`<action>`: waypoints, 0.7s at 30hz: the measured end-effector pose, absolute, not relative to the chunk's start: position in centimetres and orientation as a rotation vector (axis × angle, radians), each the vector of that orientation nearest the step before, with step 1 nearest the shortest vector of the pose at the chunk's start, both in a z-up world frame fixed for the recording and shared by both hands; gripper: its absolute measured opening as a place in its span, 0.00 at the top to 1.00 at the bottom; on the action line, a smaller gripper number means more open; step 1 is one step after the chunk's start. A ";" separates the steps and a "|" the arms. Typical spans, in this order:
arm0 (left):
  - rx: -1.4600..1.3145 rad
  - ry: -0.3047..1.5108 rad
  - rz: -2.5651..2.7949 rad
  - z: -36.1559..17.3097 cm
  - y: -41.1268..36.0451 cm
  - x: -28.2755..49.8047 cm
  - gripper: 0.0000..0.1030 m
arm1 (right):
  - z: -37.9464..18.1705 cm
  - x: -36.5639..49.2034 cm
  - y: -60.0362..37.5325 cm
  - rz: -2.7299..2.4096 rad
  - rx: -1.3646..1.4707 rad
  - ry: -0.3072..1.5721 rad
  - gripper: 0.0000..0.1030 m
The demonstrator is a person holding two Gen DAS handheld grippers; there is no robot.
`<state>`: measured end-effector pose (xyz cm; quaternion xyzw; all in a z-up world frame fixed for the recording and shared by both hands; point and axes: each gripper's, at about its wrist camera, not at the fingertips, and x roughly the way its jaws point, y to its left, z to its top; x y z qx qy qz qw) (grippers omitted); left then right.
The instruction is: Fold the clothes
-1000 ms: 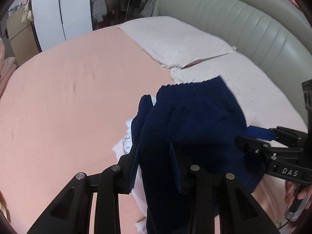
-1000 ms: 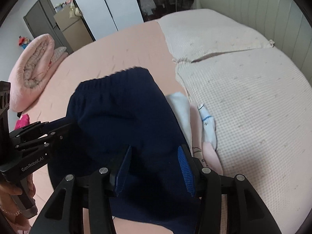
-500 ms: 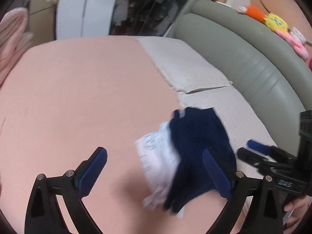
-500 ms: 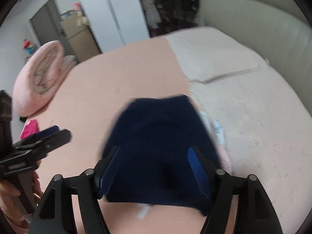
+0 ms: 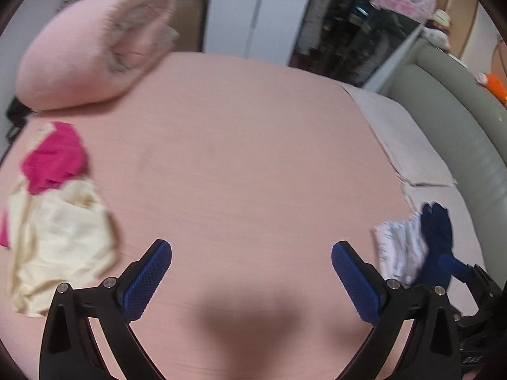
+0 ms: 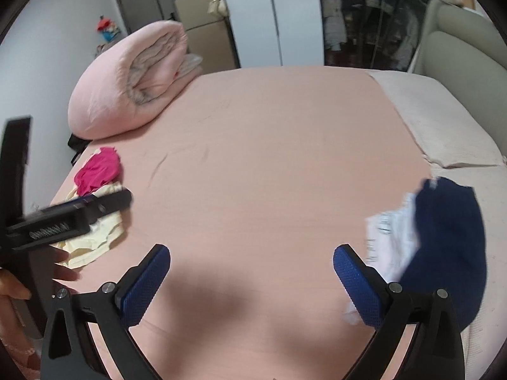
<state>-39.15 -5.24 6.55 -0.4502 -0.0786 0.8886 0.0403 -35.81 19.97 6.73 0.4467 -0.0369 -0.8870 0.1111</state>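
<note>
Both hand-held grippers hang released over a wide salmon-pink bedsheet [image 6: 269,145], their jaws having just been opening, with only bare sheet between the blue ribbed pads. In the left wrist view, the left gripper [image 5: 252,274] fills the bottom of the frame with jaws spread wide; the right wrist view shows the right gripper [image 6: 252,275] in the same spread pose.

The folded navy-blue knit garment [image 6: 450,240] lies at the right edge of the right wrist view, on top of a white printed garment [image 6: 388,237] whose edge sticks out to its left; both sit where the pink sheet meets a pale checked cover [image 6: 443,126]. The same pile appears small at the right edge of the left wrist view, navy piece [image 5: 437,237] over white [image 5: 399,250].

At the left of both frames waits a loose heap: a bright magenta garment [image 5: 54,155] resting on a crumpled cream-yellow garment [image 5: 60,240]. A rolled pink quilt [image 6: 126,85] sits in the upper left, white wardrobe doors [image 6: 272,15] behind it. The views are motion-blurred. A person's hand [image 6: 19,285] grips the left tool's handle at lower left of the right wrist view.
</note>
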 end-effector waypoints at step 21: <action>-1.181 -0.198 2.885 11.5 -11.2 -21.4 0.00 | 12.4 -22.8 12.6 -2.666 1.170 -0.062 0.00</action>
